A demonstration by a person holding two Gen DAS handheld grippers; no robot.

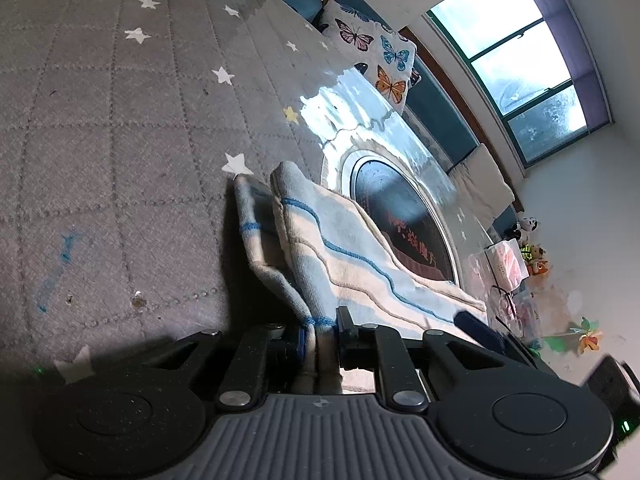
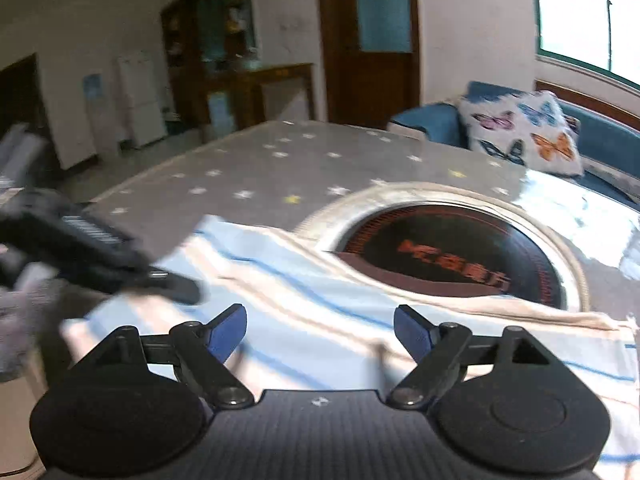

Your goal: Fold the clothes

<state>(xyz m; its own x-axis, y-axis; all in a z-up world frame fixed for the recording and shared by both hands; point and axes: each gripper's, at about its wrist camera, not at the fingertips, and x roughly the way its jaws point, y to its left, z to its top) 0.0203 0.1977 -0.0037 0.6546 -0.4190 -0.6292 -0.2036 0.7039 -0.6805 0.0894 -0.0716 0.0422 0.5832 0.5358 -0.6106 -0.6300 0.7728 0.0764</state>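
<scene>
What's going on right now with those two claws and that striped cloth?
Left gripper shut on bunched striped cloth. Right gripper open, fingers empty above cloth. Cloth overlaps round black cooktop; nothing blocking.

Left hand-held gripper (image 1: 319,330) pinches striped cloth (image 1: 340,256)
</scene>
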